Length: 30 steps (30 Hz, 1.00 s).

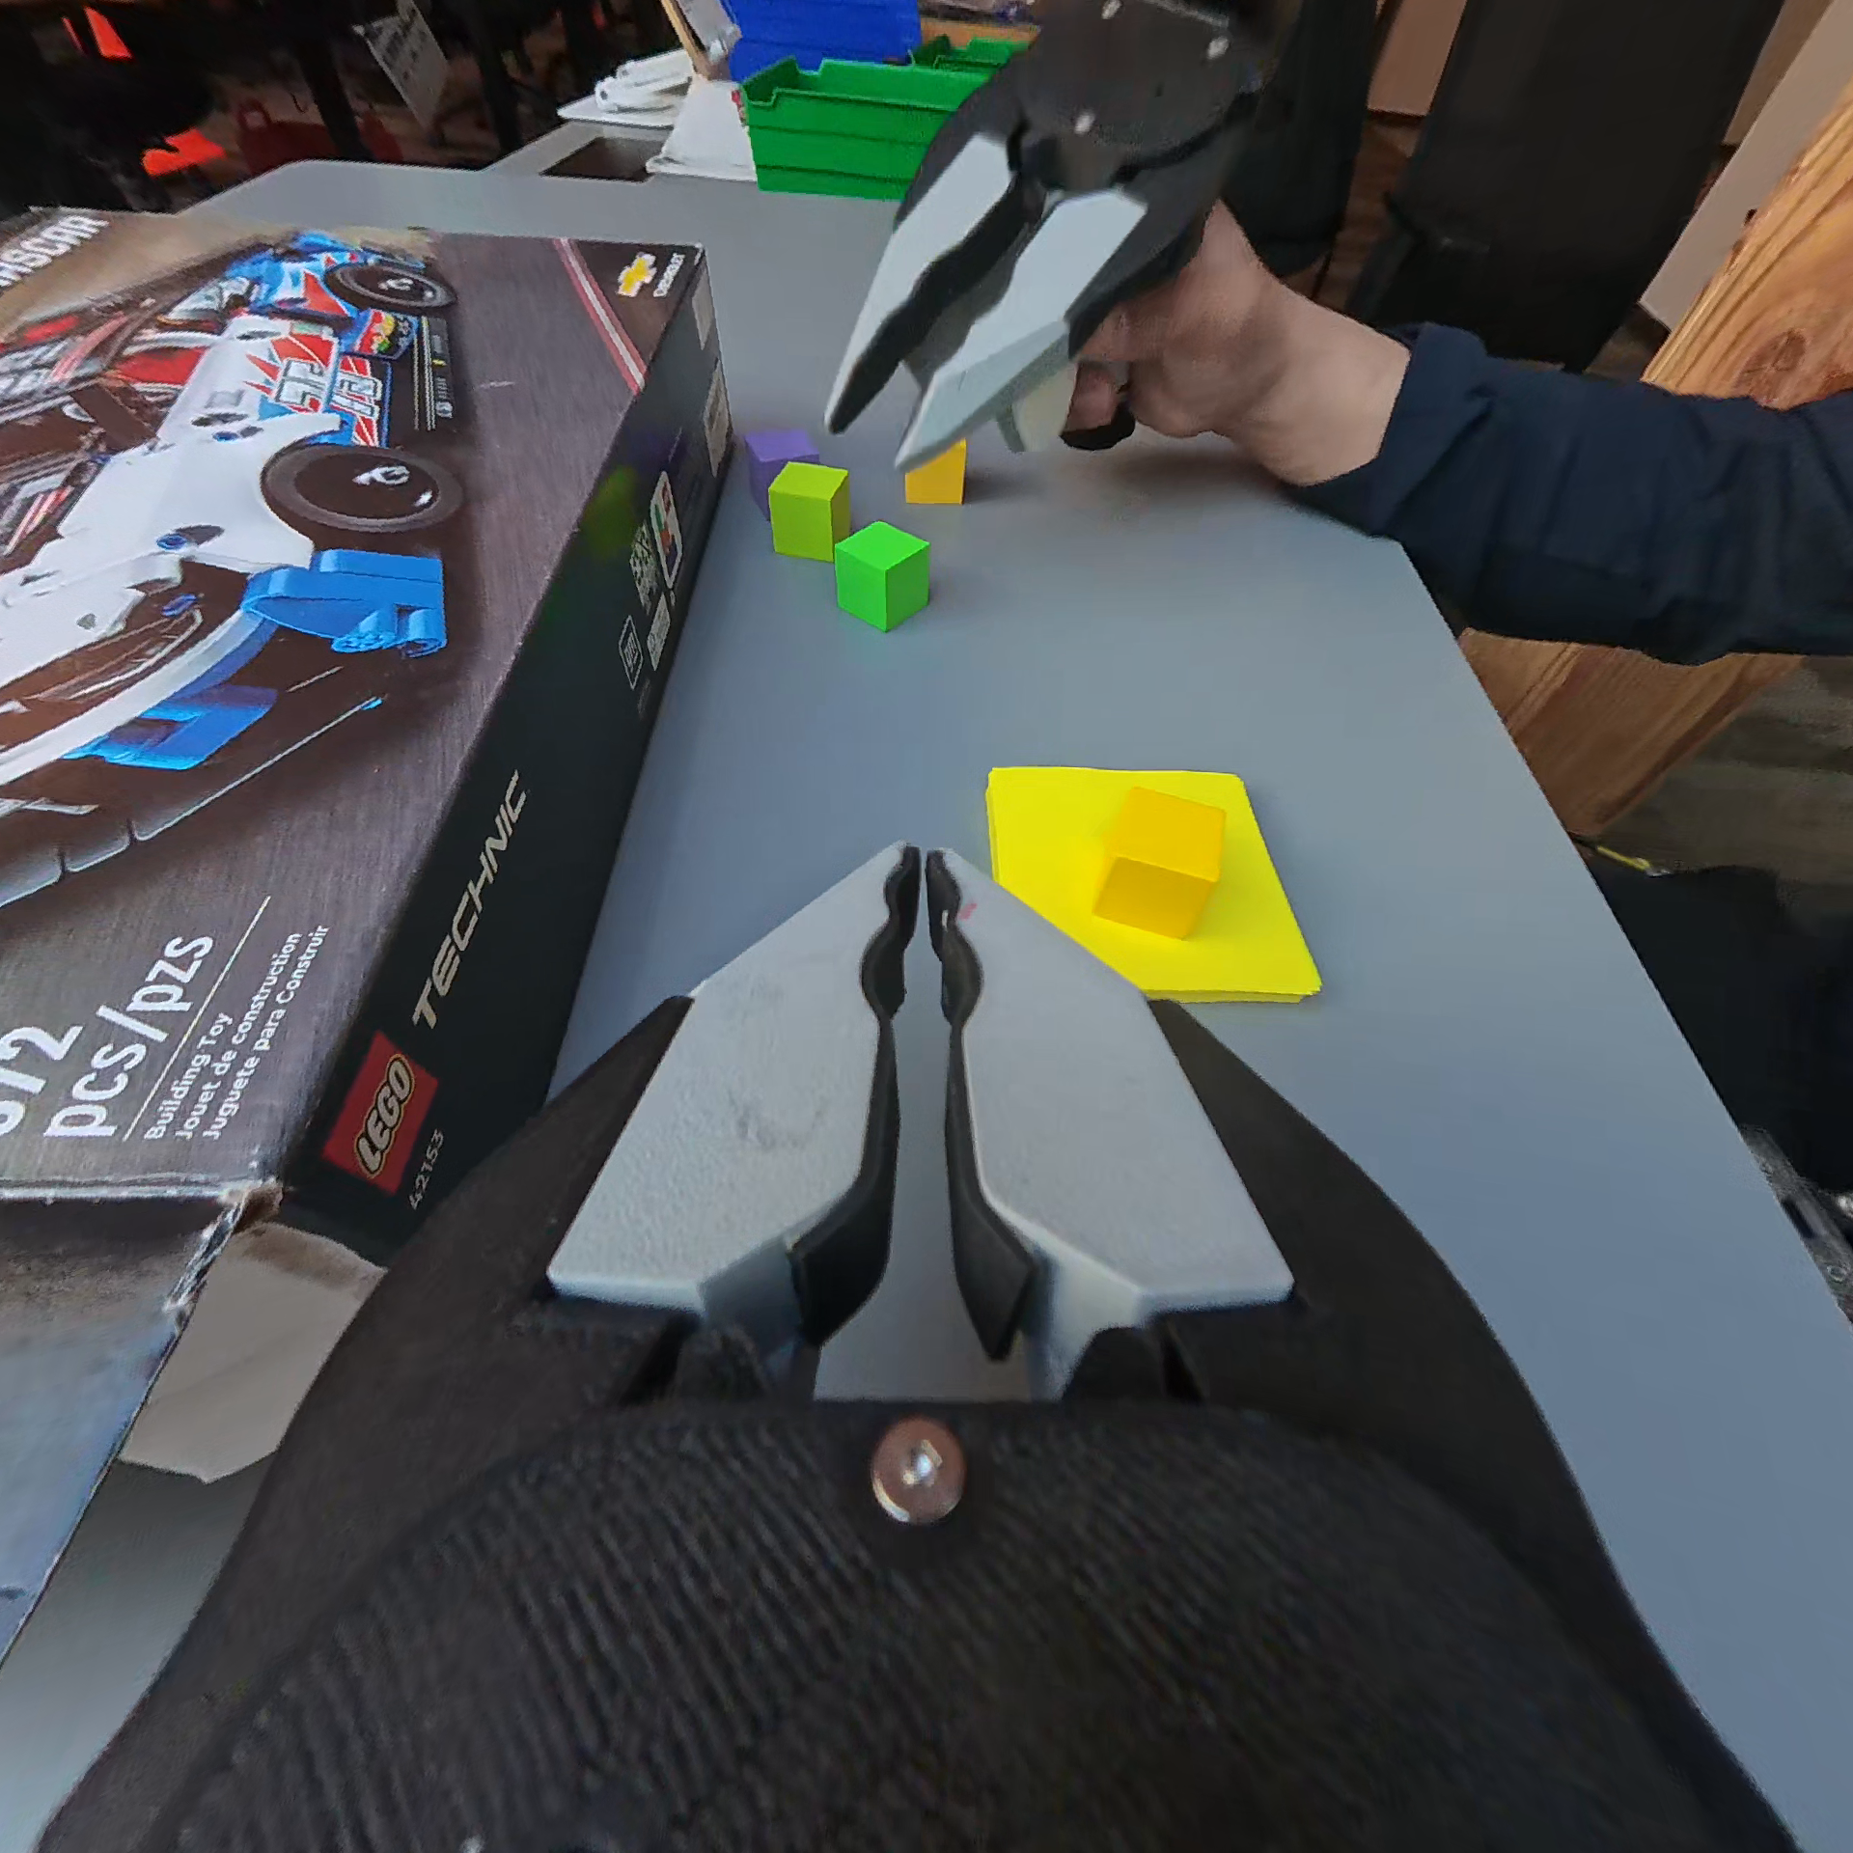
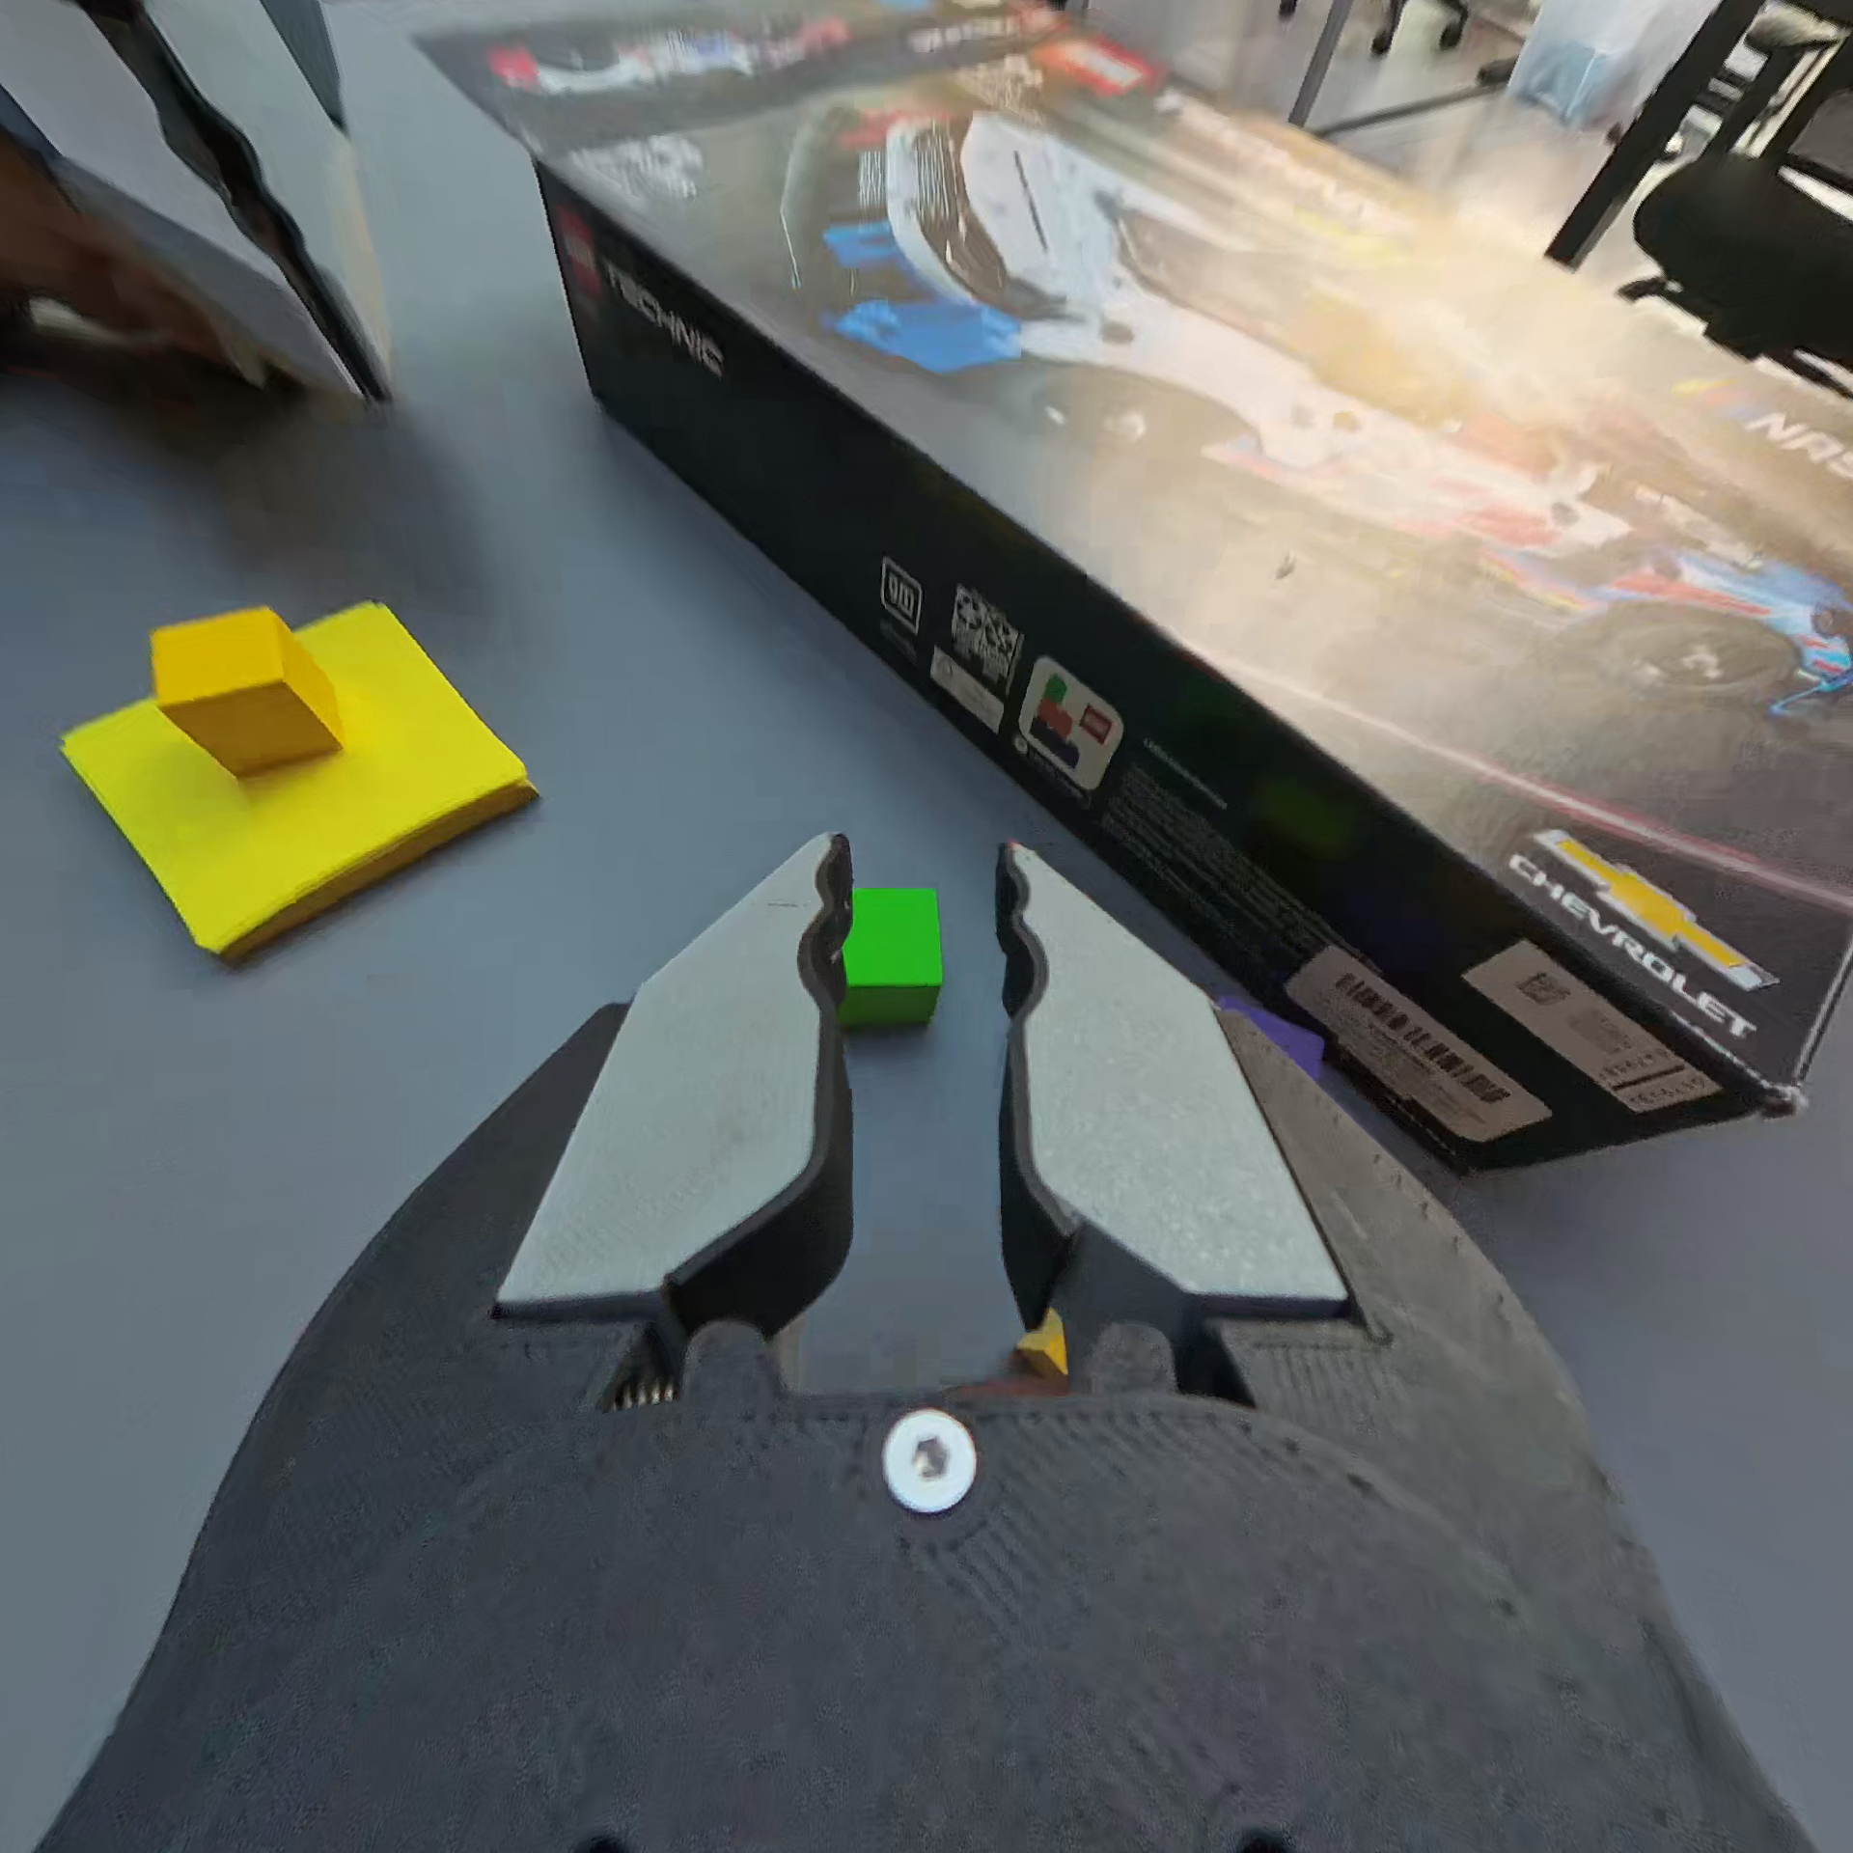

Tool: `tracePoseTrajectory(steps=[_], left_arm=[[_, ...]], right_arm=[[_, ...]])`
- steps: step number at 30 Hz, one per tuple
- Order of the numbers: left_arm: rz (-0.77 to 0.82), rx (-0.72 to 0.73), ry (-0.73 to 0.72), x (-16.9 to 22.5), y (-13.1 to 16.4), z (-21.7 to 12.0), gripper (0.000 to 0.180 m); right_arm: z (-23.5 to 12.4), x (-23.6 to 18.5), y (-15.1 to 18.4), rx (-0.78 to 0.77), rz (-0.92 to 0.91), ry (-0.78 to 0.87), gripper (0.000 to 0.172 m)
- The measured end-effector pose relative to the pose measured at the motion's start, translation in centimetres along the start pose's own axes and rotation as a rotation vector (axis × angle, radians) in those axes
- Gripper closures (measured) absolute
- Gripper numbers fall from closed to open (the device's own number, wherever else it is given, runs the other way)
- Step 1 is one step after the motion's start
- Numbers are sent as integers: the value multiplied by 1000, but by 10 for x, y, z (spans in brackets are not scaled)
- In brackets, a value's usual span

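Right claw [image 2: 924, 892] hangs open over a bright-green cube [image 2: 890, 955].

Grey tabletop [image 1: 1153, 642]. Stacked green bins [image 1: 852, 130] and blue bin [image 1: 822, 30] past far edge. Wooden panel [image 1: 1765, 331] beside right edge. Black chair [image 2: 1745, 251] on pale floor [image 2: 1424, 110].

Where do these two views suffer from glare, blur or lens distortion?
Right wrist view: strong warm glare washes out the box top; the other claw at upper left is motion-blurred. Left wrist view: evenly lit, cubes sharp, faint green lens flare on the box side; the far claw is slightly smeared. Both: wide-angle bending of the table edges.
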<state>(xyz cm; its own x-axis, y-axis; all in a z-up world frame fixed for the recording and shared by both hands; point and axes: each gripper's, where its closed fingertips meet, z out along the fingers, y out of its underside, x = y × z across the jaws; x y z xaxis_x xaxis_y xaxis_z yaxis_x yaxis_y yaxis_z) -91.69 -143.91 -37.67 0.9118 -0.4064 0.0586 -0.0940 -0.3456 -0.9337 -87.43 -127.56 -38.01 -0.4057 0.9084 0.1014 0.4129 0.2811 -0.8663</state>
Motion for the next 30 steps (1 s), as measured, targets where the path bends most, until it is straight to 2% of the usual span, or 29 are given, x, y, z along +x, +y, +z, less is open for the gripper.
tracePoseTrajectory(steps=[4, 8, 9, 12, 16, 19, 22, 26, 30], left_arm=[[-16, 54, 12, 0, -6, -6, 180], [-17, 37, 60, 3, -5, -4, 180], [-10, 33, 65, 3, -5, -2, 180], [-15, 33, 74, 0, -6, -1, 180], [-22, 40, 38, -5, -7, -1, 180], [-16, 10, -44, -17, -3, 2, 180], [16, -12, -130, -31, -1, 3, 180], [140, -125, -226, -52, 10, 15, 180], [289, -232, -318, -69, 18, 31, 180]], right_arm=[[13, -10, 24, -139, 16, -55, 127], [24, -13, 50, -276, 7, -62, 137], [25, -16, 48, -267, 3, -72, 146], [27, -27, 30, -190, -11, -104, 146], [25, -82, -32, 58, -29, -389, 146], [30, -116, -57, 96, -56, -589, 146], [41, -140, -56, 22, -129, -684, 146], [41, -163, -46, -4, -208, -695, 146], [42, -164, -37, -30, -224, -671, 147]])
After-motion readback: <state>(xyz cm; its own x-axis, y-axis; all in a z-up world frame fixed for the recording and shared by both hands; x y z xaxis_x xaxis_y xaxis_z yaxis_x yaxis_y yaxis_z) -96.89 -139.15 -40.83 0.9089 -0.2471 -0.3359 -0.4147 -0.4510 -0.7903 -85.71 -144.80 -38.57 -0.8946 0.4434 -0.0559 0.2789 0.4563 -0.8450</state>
